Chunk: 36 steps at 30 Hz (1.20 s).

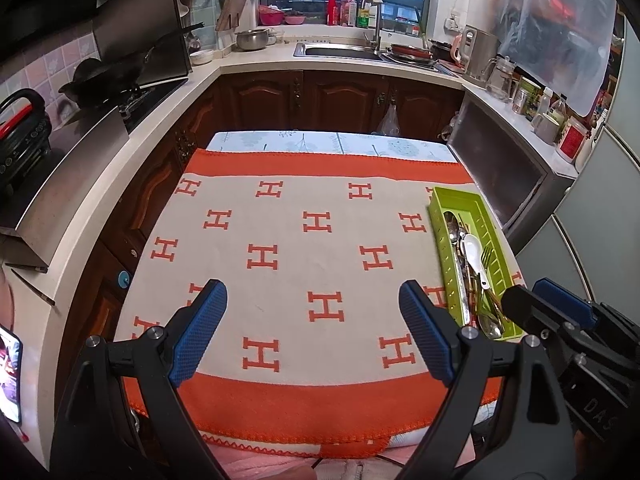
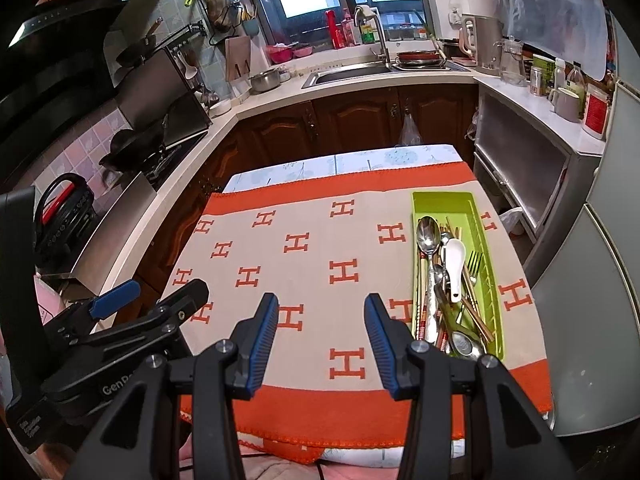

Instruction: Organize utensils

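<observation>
Black tool frames, blue ribbed pads, silver screws

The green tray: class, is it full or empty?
Partly full: the green tray holds spoons, a fork and chopsticks; its far end is bare.

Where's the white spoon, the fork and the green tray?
white spoon (image 2: 455, 258), right wrist view, on its bowl.
fork (image 2: 474, 261), right wrist view, on its tines.
green tray (image 2: 442, 200), right wrist view, on its bare far end.

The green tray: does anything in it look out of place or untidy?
Yes. In the green tray the utensils lie in one mixed heap: a white spoon rests across metal spoons, a fork and chopsticks, not sorted by kind.
</observation>
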Available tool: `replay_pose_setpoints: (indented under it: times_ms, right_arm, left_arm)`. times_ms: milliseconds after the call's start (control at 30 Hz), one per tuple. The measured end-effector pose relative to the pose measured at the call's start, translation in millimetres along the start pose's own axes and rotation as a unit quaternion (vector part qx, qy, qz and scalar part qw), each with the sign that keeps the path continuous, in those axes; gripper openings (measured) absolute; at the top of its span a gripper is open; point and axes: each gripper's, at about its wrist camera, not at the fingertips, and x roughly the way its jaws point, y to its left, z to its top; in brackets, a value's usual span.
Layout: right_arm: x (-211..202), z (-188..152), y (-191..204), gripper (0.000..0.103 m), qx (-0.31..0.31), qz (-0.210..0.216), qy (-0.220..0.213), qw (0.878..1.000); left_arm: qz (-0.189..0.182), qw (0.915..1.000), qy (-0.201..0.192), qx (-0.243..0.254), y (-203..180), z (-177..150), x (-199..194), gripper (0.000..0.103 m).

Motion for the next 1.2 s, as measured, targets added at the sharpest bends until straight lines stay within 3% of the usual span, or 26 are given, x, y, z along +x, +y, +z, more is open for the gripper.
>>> replay_pose_setpoints:
  times_ms: [1200]
  right_arm:
    - [18,8,11,0.045,-0.001,0.002,0.018,1.000]
  left_arm:
    - [0.003,0.9999,0.012,0.007,14,16,23,0.086]
